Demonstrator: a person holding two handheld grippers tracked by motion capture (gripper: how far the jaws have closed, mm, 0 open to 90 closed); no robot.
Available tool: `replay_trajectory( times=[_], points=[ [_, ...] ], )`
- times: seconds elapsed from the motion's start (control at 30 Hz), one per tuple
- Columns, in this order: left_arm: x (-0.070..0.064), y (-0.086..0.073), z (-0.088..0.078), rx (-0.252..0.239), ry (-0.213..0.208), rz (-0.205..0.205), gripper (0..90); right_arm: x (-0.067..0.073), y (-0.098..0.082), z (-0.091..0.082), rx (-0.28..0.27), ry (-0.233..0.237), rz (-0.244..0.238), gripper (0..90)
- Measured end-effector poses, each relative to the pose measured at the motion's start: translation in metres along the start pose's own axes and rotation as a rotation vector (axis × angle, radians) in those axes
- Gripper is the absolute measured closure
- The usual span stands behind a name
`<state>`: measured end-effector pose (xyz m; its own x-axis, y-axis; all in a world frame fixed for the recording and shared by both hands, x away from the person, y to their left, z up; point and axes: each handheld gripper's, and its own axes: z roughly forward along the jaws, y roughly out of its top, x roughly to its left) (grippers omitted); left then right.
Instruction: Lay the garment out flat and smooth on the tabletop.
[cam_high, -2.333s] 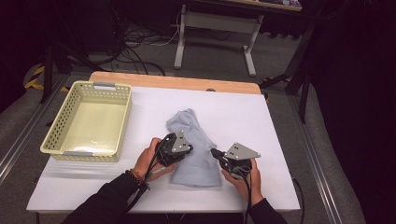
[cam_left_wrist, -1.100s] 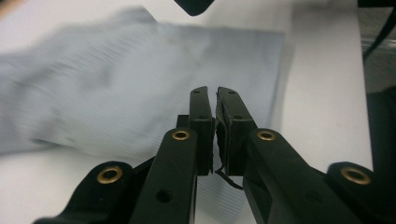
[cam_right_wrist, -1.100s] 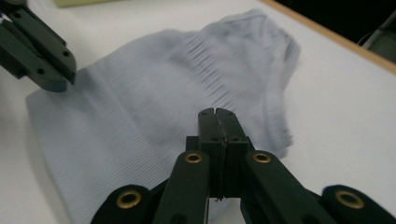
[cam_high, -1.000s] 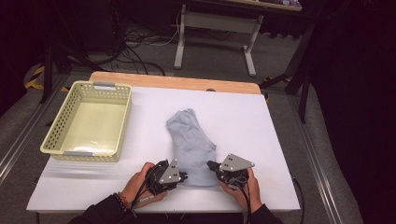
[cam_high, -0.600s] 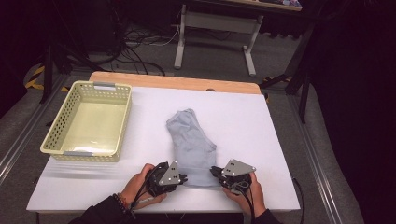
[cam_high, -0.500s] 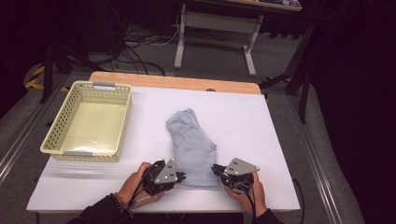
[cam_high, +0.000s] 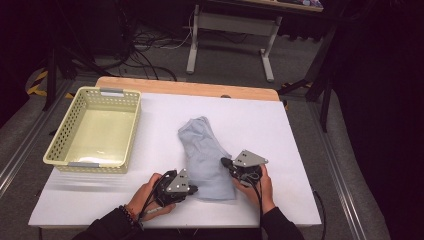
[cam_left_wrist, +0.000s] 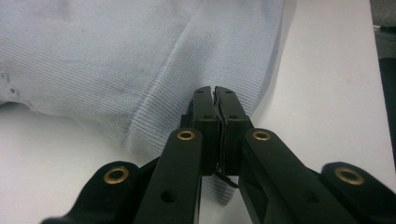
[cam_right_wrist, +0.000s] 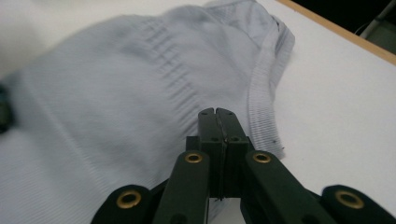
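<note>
Both hands have come back toward the near edge of the table since the earliest picture, where they worked higher up on the cloth, and within the last second the right hand has slid up along the garment's right side while the left has hardly shifted. No brand, label or writing can be read on anything.

At the far left stands the pale yellow basket (cam_high: 92, 131), a perforated plastic tray with grey handle strips at its two short ends; nothing lies in it, and it sits well apart from the cloth.

Next comes the left gripper (cam_high: 192, 189), held low near the front edge, its jaws pressed together on the lower left corner of the light blue garment (cam_high: 207, 155). In the left gripper view the left gripper (cam_left_wrist: 215, 93) has its black pads closed flat against each other with the ribbed fabric (cam_left_wrist: 140, 60) caught between them at the hem.

That garment lies in the middle of the white table (cam_high: 150, 165), folded into a long shape running from the centre down toward the person.

On the right, the right gripper (cam_high: 226, 162) meets the cloth's right edge about halfway up. In the right gripper view the right gripper (cam_right_wrist: 217, 112) has its jaws together too, pinching the knit beside the ribbed band (cam_right_wrist: 261, 93), which runs along the garment's edge; this view is slightly blurred.
</note>
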<state>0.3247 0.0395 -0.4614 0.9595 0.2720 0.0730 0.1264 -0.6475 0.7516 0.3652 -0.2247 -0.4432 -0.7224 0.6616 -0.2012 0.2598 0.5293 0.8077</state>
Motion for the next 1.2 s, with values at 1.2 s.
replay_trajectory(
  times=[1.2],
  points=[
    [0.013, 0.001, -0.054, -0.104, 0.160, -0.020, 85.0, -0.019, -0.006, -0.055, -0.104, -0.055, 0.067, 84.9]
  ],
)
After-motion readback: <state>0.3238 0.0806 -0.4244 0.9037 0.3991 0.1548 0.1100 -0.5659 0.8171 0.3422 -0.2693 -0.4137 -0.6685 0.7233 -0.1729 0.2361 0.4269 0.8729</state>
